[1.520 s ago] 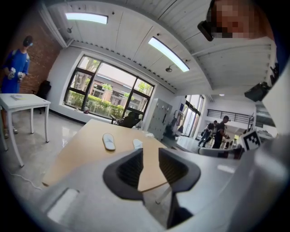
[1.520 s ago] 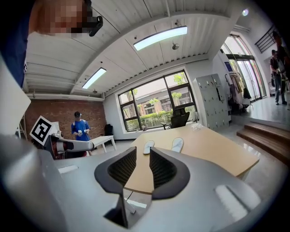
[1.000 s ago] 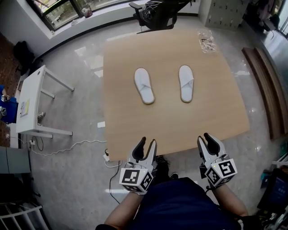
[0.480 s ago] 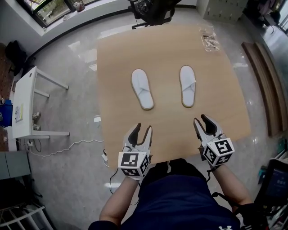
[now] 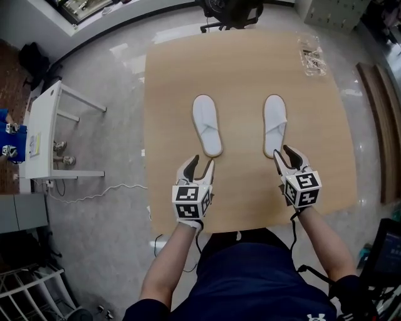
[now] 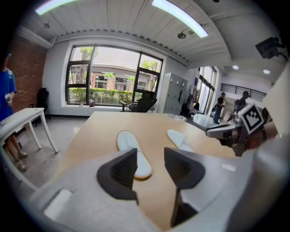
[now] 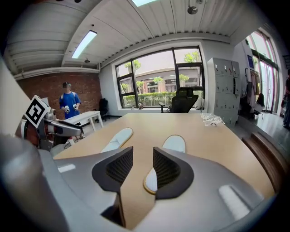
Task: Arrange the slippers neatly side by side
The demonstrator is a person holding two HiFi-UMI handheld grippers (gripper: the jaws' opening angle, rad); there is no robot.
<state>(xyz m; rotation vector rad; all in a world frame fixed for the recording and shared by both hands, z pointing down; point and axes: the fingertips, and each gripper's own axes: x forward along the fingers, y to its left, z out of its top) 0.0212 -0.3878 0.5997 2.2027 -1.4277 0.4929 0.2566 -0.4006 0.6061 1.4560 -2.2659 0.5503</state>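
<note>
Two white slippers lie toes-away on the wooden table (image 5: 244,75), a gap between them: the left slipper (image 5: 207,125) and the right slipper (image 5: 275,124). My left gripper (image 5: 200,165) hovers just short of the left slipper's heel, its jaws opening with nothing between them. In the left gripper view the left slipper (image 6: 130,148) lies straight ahead of the left gripper (image 6: 150,157). My right gripper (image 5: 286,155) stands open at the right slipper's heel. In the right gripper view the right slipper (image 7: 174,144) runs ahead, its heel low between the right gripper's (image 7: 142,157) jaws, not pressed.
A crumpled clear plastic bag (image 5: 311,53) lies at the table's far right corner. An office chair (image 5: 230,9) stands beyond the far edge. A white side table (image 5: 47,125) and a cable (image 5: 106,191) are on the floor at left. A person in blue (image 7: 68,104) stands there.
Both grippers have moved forward from off the table's near edge to the slippers' heels. Their jaws have spread wider. The slippers have not moved.
</note>
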